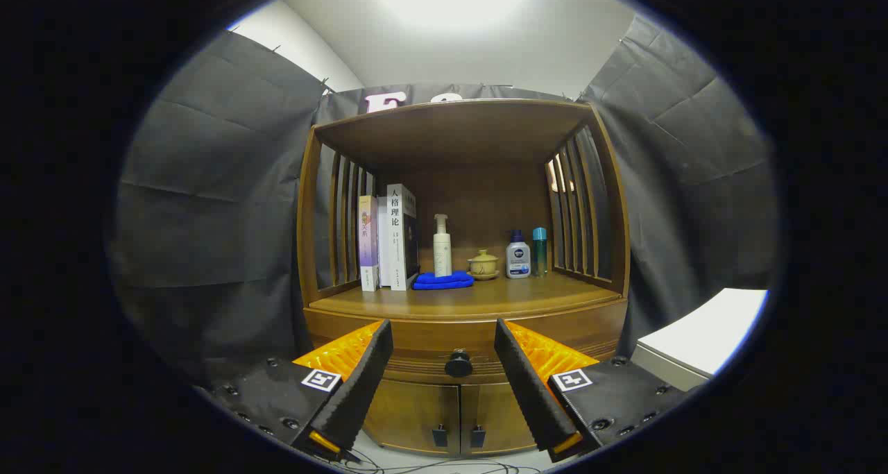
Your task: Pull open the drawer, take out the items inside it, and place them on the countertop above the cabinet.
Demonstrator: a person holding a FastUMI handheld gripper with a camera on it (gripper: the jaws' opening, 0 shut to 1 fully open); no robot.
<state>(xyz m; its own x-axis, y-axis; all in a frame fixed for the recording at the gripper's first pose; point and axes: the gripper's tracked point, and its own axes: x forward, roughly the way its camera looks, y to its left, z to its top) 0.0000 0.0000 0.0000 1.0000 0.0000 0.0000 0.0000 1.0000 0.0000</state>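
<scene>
Gripper view, cabinet: brown wooden cabinet (pixel 461 307) with slatted sides stands ahead; its drawer (pixel 416 345) sits shut under the countertop (pixel 513 295).
Gripper view, knob: round black drawer knob (pixel 458 364) lies between and beyond the fingers, apart from both.
Gripper view, claw: black-and-orange two-finger gripper (pixel 444 370) is spread wide, holding nothing.
Gripper view, countertop load: upright books (pixel 388 241), white pump bottle (pixel 442 246), folded blue cloth (pixel 442 280), small lidded teacup (pixel 483 264), two small bottles (pixel 525 253).
Step (judged): approach to the drawer; nothing pulled yet, contents hidden.
Next move (judged): advance straight, centre the knob between the pads, close on it, then pull squarely outward.
</scene>
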